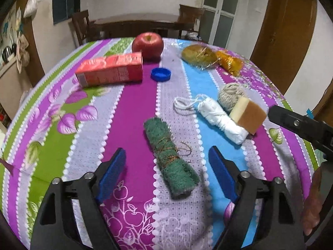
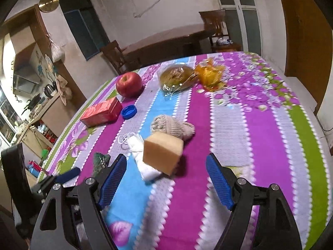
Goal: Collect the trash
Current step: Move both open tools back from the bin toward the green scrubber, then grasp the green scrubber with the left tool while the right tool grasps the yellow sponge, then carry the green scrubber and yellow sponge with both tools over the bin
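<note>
My left gripper [image 1: 167,156] is open and empty, its jaws on either side of a rolled green scouring pad [image 1: 170,158] tied with wire. My right gripper [image 2: 166,162] is open and empty, just short of a tan sponge block [image 2: 162,154] that leans on a white yarn bundle [image 2: 141,158]. The sponge [image 1: 248,112] and white bundle [image 1: 220,120] also show in the left wrist view, with a grey twine ball [image 1: 230,95] behind. A red carton [image 1: 110,70], blue bottle cap [image 1: 160,74], clear wrapper [image 1: 197,56] and orange wrapper [image 1: 230,62] lie further back.
A red apple [image 1: 148,44] stands at the far side of the striped flowered tablecloth [image 1: 129,104]. The right gripper's body [image 1: 301,127] shows at the right edge of the left wrist view. Wooden chairs and a dark table stand behind.
</note>
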A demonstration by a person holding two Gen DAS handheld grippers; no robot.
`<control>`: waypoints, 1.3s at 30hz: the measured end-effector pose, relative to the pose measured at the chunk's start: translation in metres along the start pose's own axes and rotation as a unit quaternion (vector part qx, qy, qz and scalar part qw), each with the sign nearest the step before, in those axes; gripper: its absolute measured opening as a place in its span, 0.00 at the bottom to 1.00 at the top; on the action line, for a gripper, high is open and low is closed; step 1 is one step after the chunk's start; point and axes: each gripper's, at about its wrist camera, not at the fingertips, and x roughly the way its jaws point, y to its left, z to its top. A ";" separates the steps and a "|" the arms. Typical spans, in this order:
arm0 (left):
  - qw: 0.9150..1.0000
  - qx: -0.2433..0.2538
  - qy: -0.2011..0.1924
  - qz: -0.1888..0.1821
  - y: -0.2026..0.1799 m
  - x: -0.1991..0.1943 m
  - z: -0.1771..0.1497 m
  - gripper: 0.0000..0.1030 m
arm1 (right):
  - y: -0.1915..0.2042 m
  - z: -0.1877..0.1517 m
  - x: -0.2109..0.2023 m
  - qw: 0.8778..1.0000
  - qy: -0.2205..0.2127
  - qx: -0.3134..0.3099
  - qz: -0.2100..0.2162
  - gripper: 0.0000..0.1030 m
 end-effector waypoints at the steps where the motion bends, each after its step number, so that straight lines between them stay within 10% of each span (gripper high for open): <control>1: 1.000 -0.005 0.005 -0.002 0.001 0.003 0.000 0.70 | 0.003 0.002 0.008 1.000 0.007 0.004 0.003 0.77; 12: 1.000 -0.014 0.011 0.005 0.006 0.013 0.002 0.52 | -0.009 0.004 0.043 0.997 0.047 0.061 0.008 0.57; 19: 1.000 -0.023 0.010 -0.014 0.011 0.011 0.002 0.17 | -0.007 0.001 0.036 0.997 0.034 0.063 0.024 0.43; 39: 0.997 0.038 -0.045 0.044 -0.009 -0.037 -0.012 0.15 | -0.003 -0.047 -0.075 0.999 -0.046 0.011 -0.016 0.42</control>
